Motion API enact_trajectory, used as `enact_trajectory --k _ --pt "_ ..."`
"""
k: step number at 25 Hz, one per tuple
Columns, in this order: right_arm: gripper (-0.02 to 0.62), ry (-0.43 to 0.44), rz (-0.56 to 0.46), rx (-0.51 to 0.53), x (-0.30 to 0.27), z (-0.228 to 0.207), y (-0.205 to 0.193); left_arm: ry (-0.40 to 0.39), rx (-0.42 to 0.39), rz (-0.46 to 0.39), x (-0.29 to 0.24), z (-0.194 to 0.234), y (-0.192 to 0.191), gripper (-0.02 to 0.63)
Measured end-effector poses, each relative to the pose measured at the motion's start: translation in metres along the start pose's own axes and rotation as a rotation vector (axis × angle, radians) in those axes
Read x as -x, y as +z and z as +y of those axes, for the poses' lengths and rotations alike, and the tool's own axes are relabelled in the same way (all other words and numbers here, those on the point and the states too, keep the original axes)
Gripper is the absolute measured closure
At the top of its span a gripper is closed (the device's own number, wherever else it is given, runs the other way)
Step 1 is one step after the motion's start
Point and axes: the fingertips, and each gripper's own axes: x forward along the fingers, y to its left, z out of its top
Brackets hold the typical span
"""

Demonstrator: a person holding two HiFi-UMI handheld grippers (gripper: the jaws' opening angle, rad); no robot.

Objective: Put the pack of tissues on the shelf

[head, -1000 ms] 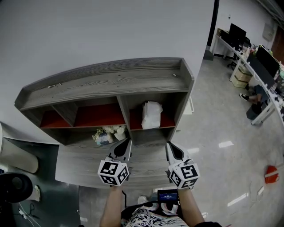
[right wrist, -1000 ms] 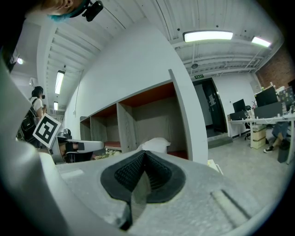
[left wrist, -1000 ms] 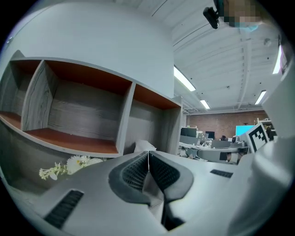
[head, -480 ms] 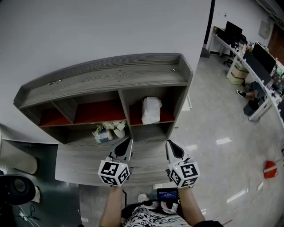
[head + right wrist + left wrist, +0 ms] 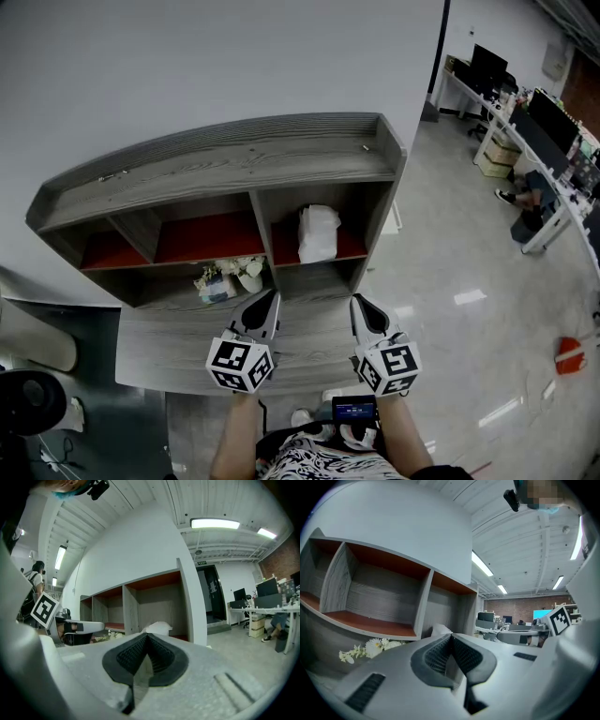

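The white pack of tissues [image 5: 318, 232] stands in the right compartment of the grey wooden shelf [image 5: 225, 169], on its red board. It also shows as a white lump [image 5: 157, 627] just beyond my right jaws, and a sliver of it [image 5: 438, 630] peeks past my left jaws. My left gripper [image 5: 270, 300] and right gripper [image 5: 357, 305] hover side by side over the shelf's lower grey ledge, short of the compartments. Both are shut, pads together, with nothing between them [image 5: 451, 637] [image 5: 146, 638].
A bunch of white flowers [image 5: 228, 279] lies on the ledge below the middle compartment, left of my left gripper. The grey wall rises behind the shelf. Desks with monitors [image 5: 525, 122] stand at the far right, and a red object [image 5: 567, 354] lies on the glossy floor.
Both grippers hold the same place. The view has drifted slightly, so the shelf sits a little higher and further left in the frame.
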Motion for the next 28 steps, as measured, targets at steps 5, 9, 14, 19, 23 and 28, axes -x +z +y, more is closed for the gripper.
enact_trajectory --k 5,9,14,19,23,28 --pt "0.593 -0.006 0.008 0.008 0.000 0.002 -0.001 -0.001 0.006 0.002 0.001 0.002 -0.001 0.598" --pt "0.593 -0.012 0.011 0.007 0.000 0.001 -0.003 -0.006 0.008 0.005 -0.001 0.003 -0.003 0.598" --pt "0.593 -0.022 0.016 0.003 0.002 -0.001 -0.007 -0.018 0.013 0.016 -0.003 0.000 -0.010 0.598" --pt "0.593 -0.035 0.017 -0.002 0.005 -0.004 -0.009 -0.026 0.018 0.021 -0.005 -0.001 -0.010 0.598" --pt "0.594 -0.042 0.010 0.001 0.008 -0.006 -0.008 -0.029 0.021 0.022 -0.008 -0.001 -0.011 0.598" --pt "0.593 -0.053 0.010 -0.005 0.010 -0.011 -0.008 -0.031 0.022 0.022 -0.010 -0.004 -0.012 0.598"
